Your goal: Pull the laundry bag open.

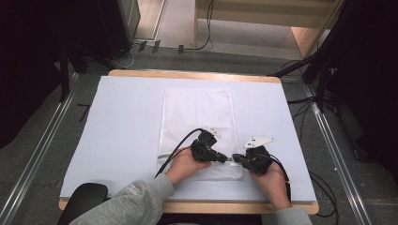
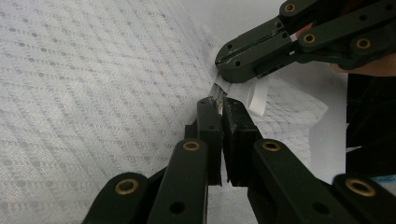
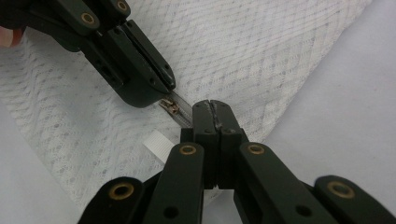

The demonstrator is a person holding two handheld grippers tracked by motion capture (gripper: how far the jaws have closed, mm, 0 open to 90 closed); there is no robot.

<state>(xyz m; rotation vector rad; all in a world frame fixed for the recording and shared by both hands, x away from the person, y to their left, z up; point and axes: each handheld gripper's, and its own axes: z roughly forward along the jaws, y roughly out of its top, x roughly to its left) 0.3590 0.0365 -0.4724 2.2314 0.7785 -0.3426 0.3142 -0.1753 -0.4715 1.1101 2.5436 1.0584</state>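
A white mesh zip bag (image 1: 197,117) lies flat in the middle of the table, its zipper running along the near end. Both grippers meet at the bag's near right corner. My left gripper (image 1: 225,159) is shut on the zipper's pull; the brass slider (image 3: 171,108) peeks out at its tip (image 3: 161,91). Facing it, my right gripper (image 1: 236,158) is shut on the bag's edge at the zipper's end (image 3: 212,109). The two tips stand almost touching (image 2: 217,103). A small white ribbon tab (image 2: 257,99) hangs from the corner beside them.
A pale sheet (image 1: 122,122) covers the wooden table, with bare room left and right of the bag. A black rounded object (image 1: 87,197) sits at the near left corner. Cables trail on the floor to the right (image 1: 324,187).
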